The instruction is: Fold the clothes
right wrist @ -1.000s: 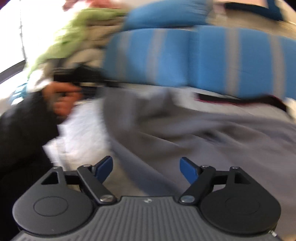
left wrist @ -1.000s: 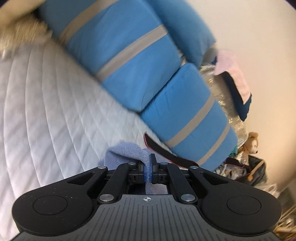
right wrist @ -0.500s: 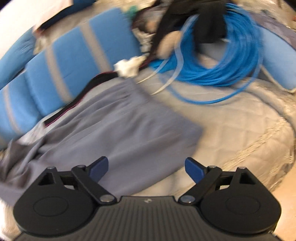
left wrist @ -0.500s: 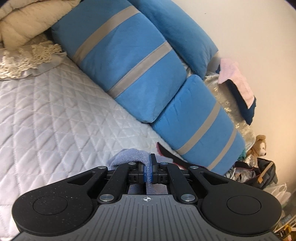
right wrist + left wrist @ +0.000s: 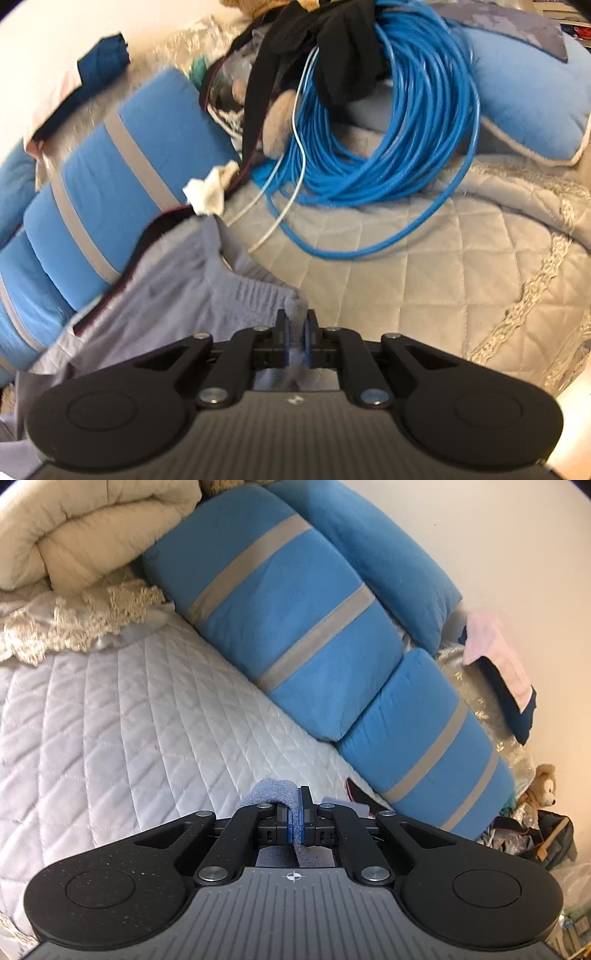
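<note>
Cable coil [image 5: 388,122], perhaps touching garment [image 5: 177,291].

Striped blue cushions [image 5: 295,627] along the quilted bedspread [image 5: 110,720]; blue cable coil [image 5: 388,122]; teddy bear [image 5: 543,786]

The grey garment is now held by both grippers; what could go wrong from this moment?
1. The right gripper pinches only a thin edge of the grey garment; it may slip out.
2. The blue cable coil lies close ahead, so a swing could snag it.
3. The left gripper holds bunched cloth, so the fold may come out uneven.
</note>
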The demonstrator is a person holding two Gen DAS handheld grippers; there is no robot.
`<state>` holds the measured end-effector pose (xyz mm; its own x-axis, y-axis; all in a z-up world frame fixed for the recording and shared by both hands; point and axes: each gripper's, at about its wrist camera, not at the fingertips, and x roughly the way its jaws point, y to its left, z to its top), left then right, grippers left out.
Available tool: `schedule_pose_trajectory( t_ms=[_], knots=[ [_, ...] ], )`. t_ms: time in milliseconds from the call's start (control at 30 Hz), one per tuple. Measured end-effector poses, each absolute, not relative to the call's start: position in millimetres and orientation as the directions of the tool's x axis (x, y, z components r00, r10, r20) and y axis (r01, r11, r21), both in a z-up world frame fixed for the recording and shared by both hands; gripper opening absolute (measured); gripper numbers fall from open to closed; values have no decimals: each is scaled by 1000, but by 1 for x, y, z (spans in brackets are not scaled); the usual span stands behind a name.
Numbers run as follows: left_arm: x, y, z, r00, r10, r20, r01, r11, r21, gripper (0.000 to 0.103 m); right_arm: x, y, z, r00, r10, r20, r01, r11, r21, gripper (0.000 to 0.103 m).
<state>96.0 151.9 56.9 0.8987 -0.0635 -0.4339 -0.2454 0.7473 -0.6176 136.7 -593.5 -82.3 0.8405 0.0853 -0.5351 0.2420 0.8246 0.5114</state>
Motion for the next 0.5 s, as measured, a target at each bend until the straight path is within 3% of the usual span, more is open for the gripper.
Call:
schedule_pose_trajectory(
  t_ms=[300,333,367,433,500],
  knots=[
    [75,150,48,826,-44,-562,-330,771,-545,2,131,-579,-81,790,38,-612,262,881,393,1],
    [73,150,46,816,-43,-577,-339,773,-536,2,131,-574,-79,783,10,-622,276,890,362,9],
    [71,149,44,805,-42,-592,-348,775,-528,2,129,-570,-76,784,-27,-621,298,893,337,27],
    [67,148,40,783,-42,-620,-365,777,-513,3,125,-560,-66,797,-91,-597,331,892,306,30],
    [62,148,35,769,-49,-637,-374,774,-511,3,120,-544,-51,823,-120,-555,320,905,280,58]
  ],
)
